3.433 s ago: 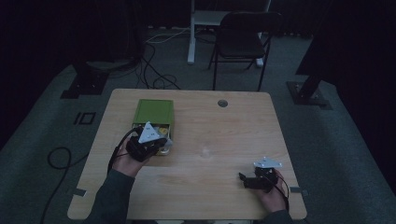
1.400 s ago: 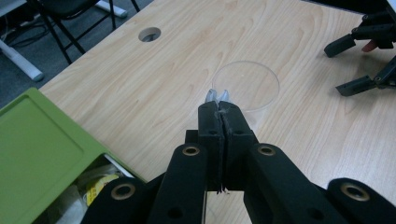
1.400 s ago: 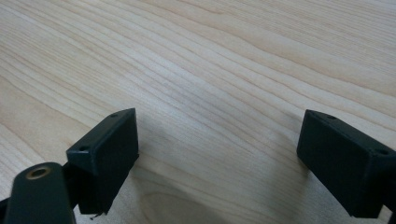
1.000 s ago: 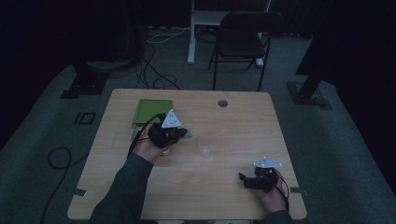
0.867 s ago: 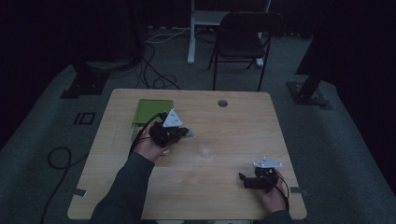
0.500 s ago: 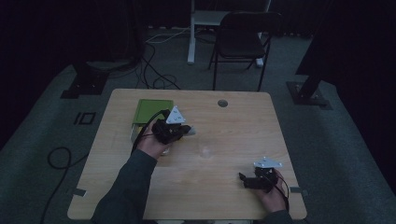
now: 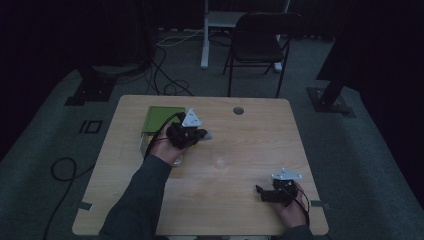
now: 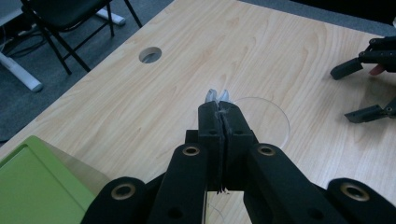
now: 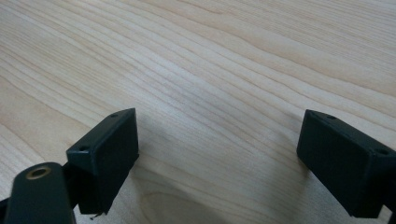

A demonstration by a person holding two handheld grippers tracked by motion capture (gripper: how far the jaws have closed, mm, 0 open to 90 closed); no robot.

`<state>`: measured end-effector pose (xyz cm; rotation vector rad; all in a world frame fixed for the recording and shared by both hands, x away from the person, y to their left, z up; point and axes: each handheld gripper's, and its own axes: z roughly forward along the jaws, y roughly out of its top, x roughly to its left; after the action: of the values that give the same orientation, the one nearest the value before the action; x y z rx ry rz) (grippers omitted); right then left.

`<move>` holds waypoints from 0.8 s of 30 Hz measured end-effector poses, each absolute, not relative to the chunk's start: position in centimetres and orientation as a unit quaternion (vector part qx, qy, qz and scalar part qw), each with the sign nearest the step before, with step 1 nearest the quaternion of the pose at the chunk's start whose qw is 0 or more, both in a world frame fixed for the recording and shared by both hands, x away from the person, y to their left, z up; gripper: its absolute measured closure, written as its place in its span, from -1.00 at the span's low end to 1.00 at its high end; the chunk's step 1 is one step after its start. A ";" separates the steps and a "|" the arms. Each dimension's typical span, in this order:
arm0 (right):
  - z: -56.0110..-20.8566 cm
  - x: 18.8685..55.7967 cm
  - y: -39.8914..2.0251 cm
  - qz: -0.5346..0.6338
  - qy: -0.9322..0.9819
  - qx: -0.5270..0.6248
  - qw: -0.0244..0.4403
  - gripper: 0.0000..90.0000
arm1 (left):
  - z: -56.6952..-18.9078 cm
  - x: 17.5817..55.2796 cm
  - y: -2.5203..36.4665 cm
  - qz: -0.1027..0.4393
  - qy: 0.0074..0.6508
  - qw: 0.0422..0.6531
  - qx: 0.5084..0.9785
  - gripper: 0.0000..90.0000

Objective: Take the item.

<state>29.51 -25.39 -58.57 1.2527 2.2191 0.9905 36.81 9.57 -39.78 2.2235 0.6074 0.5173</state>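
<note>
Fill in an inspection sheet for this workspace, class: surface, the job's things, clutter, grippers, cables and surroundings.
Surface: light wooden table with a round cable hole near its far edge.
Job's things: small pale item pinched between jaws; clear round dish lying flat on the table just beyond it; green-lidded box at the far left.
Clutter: nothing seen.
Grippers: left gripper shut on the small pale item, held above the table; right gripper open, nothing between its jaws, low over the near right corner.
Cables: loose cables on the floor behind the table; another loop at its left.
Surroundings: black folding chair, dark carpeted floor.
</note>
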 end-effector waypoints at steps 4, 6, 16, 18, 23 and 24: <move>-58.6 29.5 -25.4 0.355 0.795 0.449 0.202 -0.73 | -39.6 37.1 9.3 0.204 0.236 0.378 0.871 0.99; -58.6 29.5 -25.4 0.355 0.795 0.449 0.202 -0.73 | -39.4 37.2 9.1 0.205 0.236 0.381 0.870 0.99; -58.6 29.5 -25.4 0.355 0.795 0.449 0.203 -0.73 | -39.1 37.7 7.6 0.203 0.233 0.388 0.868 0.99; -58.6 29.5 -25.4 0.355 0.795 0.449 0.202 -0.73 | -39.1 37.7 7.1 0.202 0.229 0.390 0.869 0.99; -58.6 29.5 -25.4 0.355 0.795 0.449 0.202 -0.73 | -39.5 37.7 5.0 0.197 0.215 0.392 0.873 0.99; -58.6 29.5 -25.4 0.355 0.795 0.449 0.202 -0.73 | -39.7 37.8 4.6 0.195 0.213 0.392 0.873 0.99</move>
<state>29.50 -25.38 -58.56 1.2531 2.2189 0.9910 37.75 4.57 -39.69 2.2178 0.5399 0.4953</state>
